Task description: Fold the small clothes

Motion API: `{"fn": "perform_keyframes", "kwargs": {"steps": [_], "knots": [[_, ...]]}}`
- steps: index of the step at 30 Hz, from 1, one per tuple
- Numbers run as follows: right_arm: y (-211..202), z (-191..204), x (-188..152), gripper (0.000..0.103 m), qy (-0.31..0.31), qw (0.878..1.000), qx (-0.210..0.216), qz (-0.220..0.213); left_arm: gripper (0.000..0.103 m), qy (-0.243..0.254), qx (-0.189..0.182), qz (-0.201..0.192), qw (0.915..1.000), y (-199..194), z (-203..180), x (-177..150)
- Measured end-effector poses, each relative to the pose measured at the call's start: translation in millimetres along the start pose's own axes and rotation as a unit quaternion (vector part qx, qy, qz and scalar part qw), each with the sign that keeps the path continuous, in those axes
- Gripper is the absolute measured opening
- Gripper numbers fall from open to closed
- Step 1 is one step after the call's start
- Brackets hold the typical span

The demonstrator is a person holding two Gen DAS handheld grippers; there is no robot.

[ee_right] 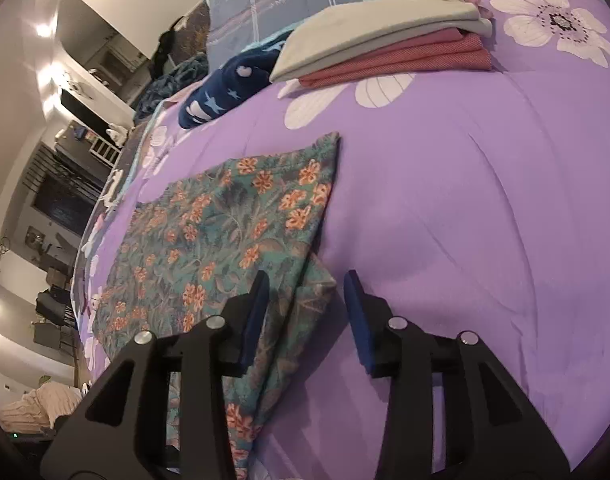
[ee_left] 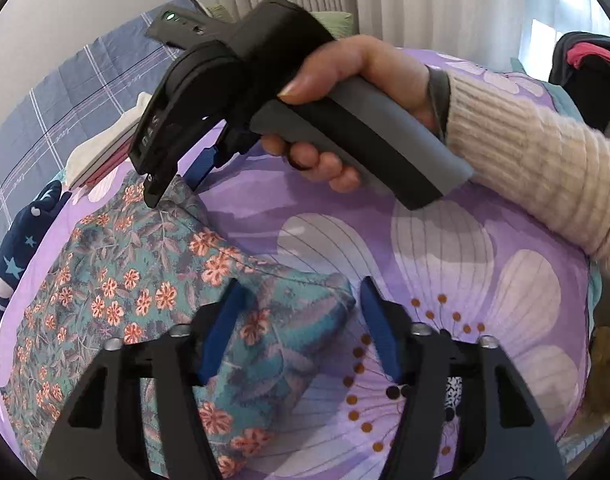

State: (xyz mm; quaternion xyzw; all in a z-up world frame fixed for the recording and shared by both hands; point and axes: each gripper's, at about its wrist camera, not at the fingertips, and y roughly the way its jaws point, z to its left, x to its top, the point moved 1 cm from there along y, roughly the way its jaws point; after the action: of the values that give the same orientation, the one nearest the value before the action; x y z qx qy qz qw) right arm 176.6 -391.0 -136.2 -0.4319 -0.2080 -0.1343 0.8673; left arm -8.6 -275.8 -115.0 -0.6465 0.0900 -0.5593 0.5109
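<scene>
Left gripper (ee_left: 299, 330) gaping wide over floral garment (ee_left: 145, 280), right gripper (ee_right: 305, 316) likewise spread (nothing clamped) straddling its edge, purple quilt (ee_right: 465, 200) lying beneath, folded stack (ee_right: 385, 44) sitting beyond.

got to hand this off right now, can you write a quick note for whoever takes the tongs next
Left tongs: open, straddling a corner of the floral cloth, not gripping.
Right tongs: open over another corner of it, holding nothing.
The cloth lies partly folded on the purple bedspread.
Done: a folded stack sits further back, beside a navy star-print piece.
Left: finish folding the cloth, probably add it to the stack.
</scene>
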Motion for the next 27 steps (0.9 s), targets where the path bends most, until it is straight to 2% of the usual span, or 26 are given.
{"fn": "perform_keyframes", "kwargs": {"steps": [5, 7, 9, 11, 12, 13, 16, 18, 20, 21, 22, 23, 24, 27], "knots": [[-8, -13, -8, 0.042, 0.018, 0.999, 0.036, -0.016, 0.017, 0.003, -0.007, -0.001, 1.0, -5, -2, 5], [-9, -9, -9, 0.049, 0.002, 0.999, 0.035, -0.003, 0.01, 0.002, -0.012, -0.004, 0.9999, -8, 0, 5], [-9, -4, -10, 0.052, -0.008, 0.999, 0.043, 0.003, 0.009, -0.009, -0.024, -0.01, 0.9996, -11, 5, 6], [-4, 3, -9, 0.024, -0.018, 0.999, 0.042, -0.002, 0.008, -0.02, -0.042, -0.02, 0.9987, -14, 9, 6], [-2, 4, -8, 0.005, -0.019, 0.999, 0.038, -0.006, 0.008, -0.024, -0.047, -0.021, 0.9984, -13, 10, 7], [-2, 5, -6, 0.005, -0.013, 0.999, 0.044, -0.015, 0.008, -0.029, -0.05, -0.024, 0.998, -13, 12, 7], [-25, 15, -4, 0.005, -0.017, 0.993, 0.084, -0.083, 0.007, -0.037, -0.061, -0.035, 0.9968, -15, 15, 9], [-36, 24, -4, 0.005, -0.046, 0.991, 0.069, -0.106, 0.007, -0.027, -0.066, -0.03, 0.997, -9, 12, 8], [-28, 21, -5, 0.004, -0.054, 0.992, 0.03, -0.106, 0.007, -0.031, -0.078, -0.004, 0.9965, 12, 10, 1], [-18, 11, -5, 0.004, -0.042, 0.994, -0.003, -0.096, 0.007, -0.038, -0.084, 0.003, 0.9957, 18, 10, -1], [-8, 2, -6, 0.003, -0.023, 0.996, -0.018, -0.087, 0.007, -0.041, -0.085, 0.002, 0.9955, 21, 8, -3], [-1, -10, -6, 0.003, 0.002, 0.997, -0.013, -0.077, 0.007, -0.038, -0.083, -0.001, 0.9958, 21, 6, -4], [1, -22, -5, 0.003, 0.035, 0.997, 0.015, -0.07, 0.007, -0.039, -0.084, -0.004, 0.9957, 20, 6, -3], [-9, -20, -3, 0.003, 0.033, 0.995, 0.033, -0.085, 0.007, -0.048, -0.096, -0.006, 0.9942, 18, 10, -4]]}}
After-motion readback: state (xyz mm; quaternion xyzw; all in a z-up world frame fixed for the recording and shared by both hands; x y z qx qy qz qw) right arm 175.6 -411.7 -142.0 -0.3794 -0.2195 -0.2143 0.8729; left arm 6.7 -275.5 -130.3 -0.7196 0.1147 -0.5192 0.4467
